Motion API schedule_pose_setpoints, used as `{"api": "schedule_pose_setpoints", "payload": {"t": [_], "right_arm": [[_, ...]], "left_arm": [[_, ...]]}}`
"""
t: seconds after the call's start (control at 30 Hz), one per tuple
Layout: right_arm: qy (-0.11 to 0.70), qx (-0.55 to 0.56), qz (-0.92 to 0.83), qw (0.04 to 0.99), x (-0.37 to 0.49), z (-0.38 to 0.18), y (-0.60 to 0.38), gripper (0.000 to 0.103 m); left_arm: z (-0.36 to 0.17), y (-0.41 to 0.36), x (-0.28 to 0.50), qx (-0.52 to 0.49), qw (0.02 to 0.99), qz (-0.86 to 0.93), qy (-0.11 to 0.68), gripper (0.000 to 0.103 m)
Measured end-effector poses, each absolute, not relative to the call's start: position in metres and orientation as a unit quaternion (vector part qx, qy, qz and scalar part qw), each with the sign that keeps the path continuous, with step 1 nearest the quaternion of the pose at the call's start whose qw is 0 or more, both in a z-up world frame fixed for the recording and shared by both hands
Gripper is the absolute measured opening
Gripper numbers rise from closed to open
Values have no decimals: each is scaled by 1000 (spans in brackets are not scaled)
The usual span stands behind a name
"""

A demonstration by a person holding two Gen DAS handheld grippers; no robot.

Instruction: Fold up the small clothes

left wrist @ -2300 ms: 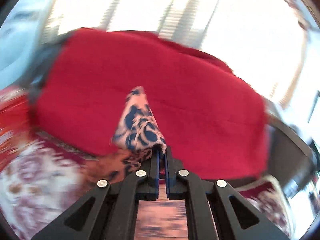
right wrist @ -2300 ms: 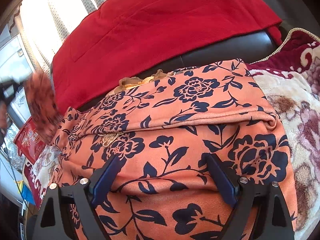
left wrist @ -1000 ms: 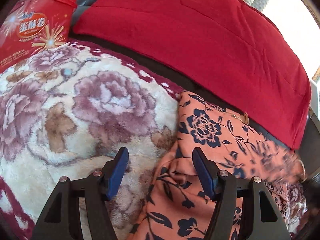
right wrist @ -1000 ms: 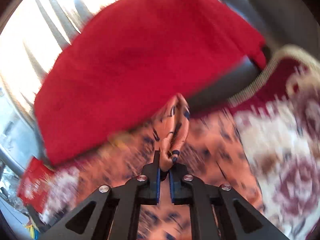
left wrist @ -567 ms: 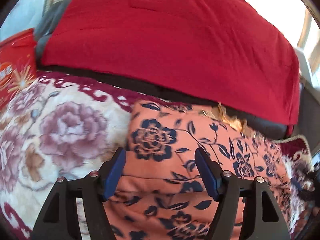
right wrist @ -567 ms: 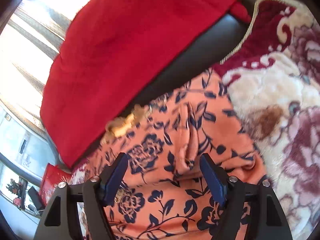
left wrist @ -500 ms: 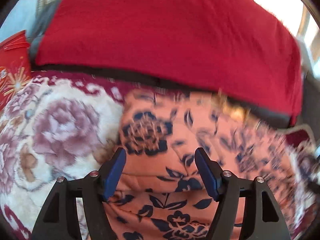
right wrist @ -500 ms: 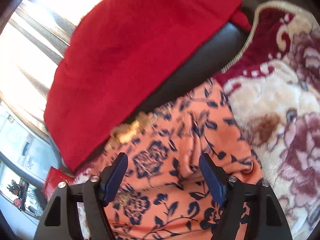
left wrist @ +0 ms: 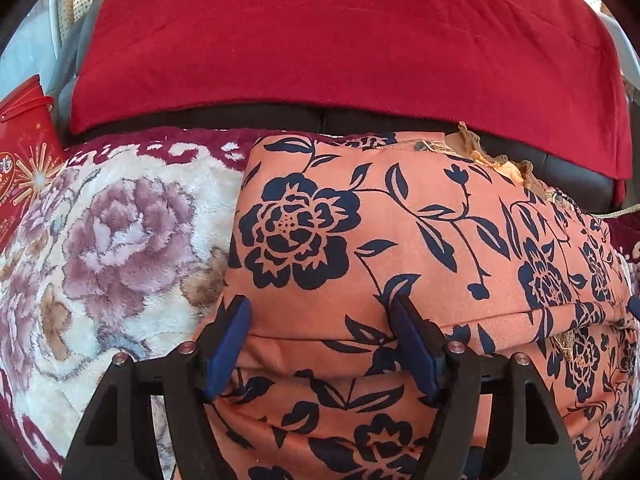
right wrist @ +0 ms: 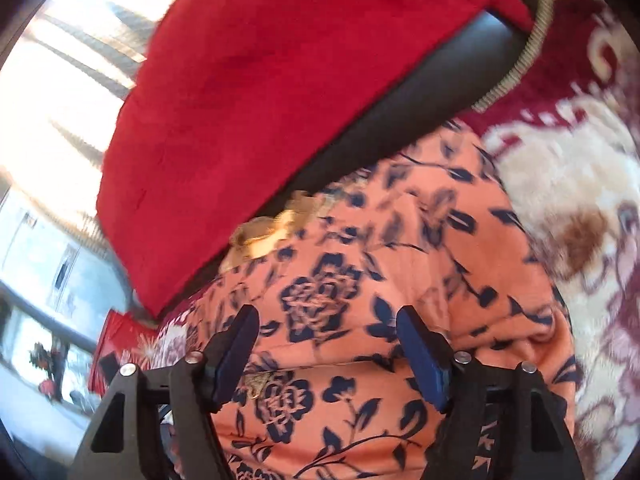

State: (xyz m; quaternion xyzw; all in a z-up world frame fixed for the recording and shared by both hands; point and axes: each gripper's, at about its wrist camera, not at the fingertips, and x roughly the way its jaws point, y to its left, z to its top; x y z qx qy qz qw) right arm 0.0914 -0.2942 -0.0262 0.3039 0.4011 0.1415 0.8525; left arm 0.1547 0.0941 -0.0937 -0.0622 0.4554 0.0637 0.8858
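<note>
An orange garment with dark blue flowers point(left wrist: 400, 240) lies folded on a plush flowered blanket point(left wrist: 120, 240), a folded layer resting over its lower part. A tan lace trim point(left wrist: 492, 160) shows at its far edge. My left gripper point(left wrist: 320, 316) is open and empty, its fingers straddling the fold near the garment's left end. In the right wrist view the same garment point(right wrist: 400, 264) fills the middle, slightly blurred. My right gripper point(right wrist: 326, 324) is open and empty just above it.
A red blanket point(left wrist: 340, 40) drapes a dark sofa back point(left wrist: 320, 116) behind the garment. A red printed box point(left wrist: 20, 152) stands at the left. The plush blanket point(right wrist: 580, 200) extends to the right. Bright curtained windows point(right wrist: 60, 80) lie beyond.
Both grippers held garment edges earlier, carried them over, then let go and opened. Since half a second ago the left one moved closer over the fold; the right view shifted slightly.
</note>
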Motion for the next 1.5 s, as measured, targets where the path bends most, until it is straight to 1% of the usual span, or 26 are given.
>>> {"api": "schedule_pose_setpoints", "payload": {"t": [0.07,0.13,0.3,0.37,0.47,0.5,0.63,0.7,0.73,0.8,0.83,0.87,0.93,1.03,1.2,1.37,1.5], "right_arm": [[419,293,133,849,98,-34,-292,78],[451,301,111,833,107,-52,-298,77],[403,294,117,859,111,-14,-285,79],[410,285,126,857,130,-13,-279,80],[459,291,86,835,162,-49,-286,79],[448,313,89,832,161,-56,-290,79],[414,297,96,855,121,-29,-282,79],[408,290,118,858,99,-26,-278,82],[417,276,116,858,96,-28,-275,83],[452,255,123,846,93,-45,-273,82],[448,255,121,848,88,-42,-275,82],[448,249,111,852,82,-33,-274,84],[427,224,108,870,59,-12,-269,84],[418,209,132,874,16,1,-266,83],[425,213,103,874,-67,-5,-304,83],[443,261,49,856,-140,-28,-379,84],[468,305,63,827,-164,-53,-404,82]], "left_arm": [[-94,94,154,-62,886,63,455,73],[-94,95,154,-63,886,59,456,73],[-95,95,154,-61,888,57,451,74],[-95,94,153,-57,889,59,451,74],[-94,94,153,-59,887,61,454,74],[-93,94,153,-57,887,61,455,74],[-91,94,145,-47,889,65,451,74],[-89,97,139,-52,889,68,450,74],[-88,97,135,-53,888,72,452,74],[-85,98,127,-55,882,73,463,74],[-82,98,119,-53,881,70,465,74],[-79,98,112,-50,883,70,461,74],[-70,99,92,-44,889,72,449,74],[-62,106,62,-46,891,69,447,74],[-63,138,-9,-74,891,64,444,76],[-94,175,-64,-127,864,53,484,76],[-101,182,-88,-142,858,45,491,76]]}}
